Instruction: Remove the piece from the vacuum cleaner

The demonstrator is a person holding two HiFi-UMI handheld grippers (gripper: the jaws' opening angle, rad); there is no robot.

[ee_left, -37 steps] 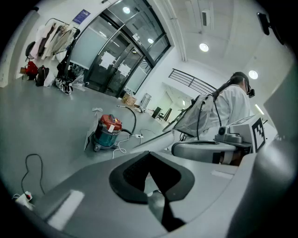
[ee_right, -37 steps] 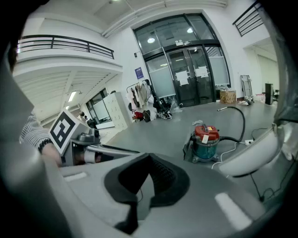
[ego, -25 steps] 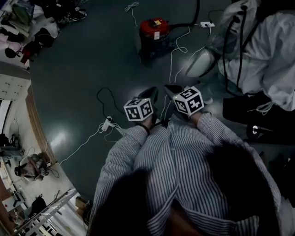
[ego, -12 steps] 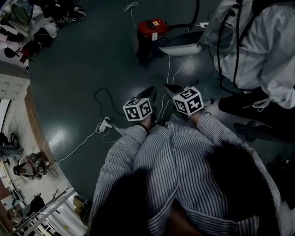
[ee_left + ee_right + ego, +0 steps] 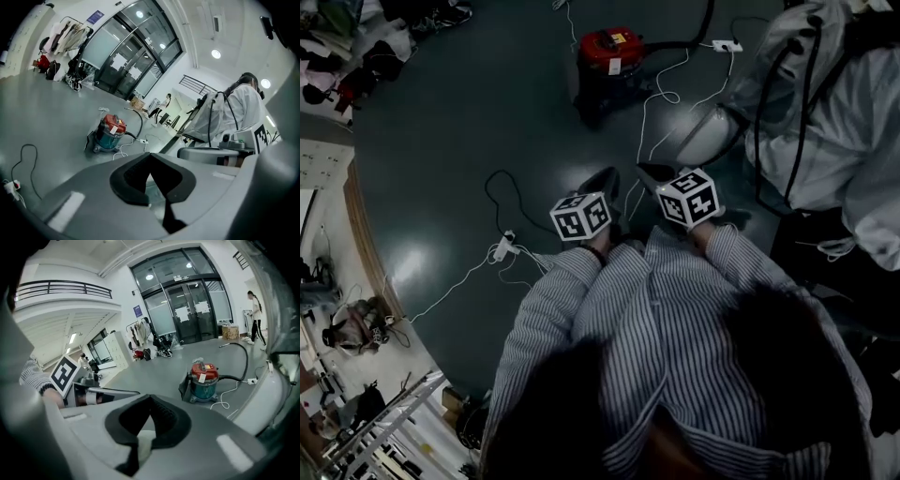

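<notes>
The red-topped vacuum cleaner (image 5: 609, 54) is stood on the worktop (image 5: 469, 122) near its far edge, with a black hose (image 5: 244, 361) led off to its right. Well short of it, the left tool (image 5: 150, 157) and the right tool (image 5: 149, 399) are held side by side, each pressed together on nothing.

I am seeing the vacuum cleaner (image 5: 612, 58) standing on the floor (image 5: 469, 131), well ahead of both grippers; the left gripper (image 5: 602, 186) and right gripper (image 5: 654, 174) are hanging side by side, near each other; a power strip (image 5: 502, 247) is lying on the floor to their left; a person in white (image 5: 844, 122) is standing at the right.
</notes>
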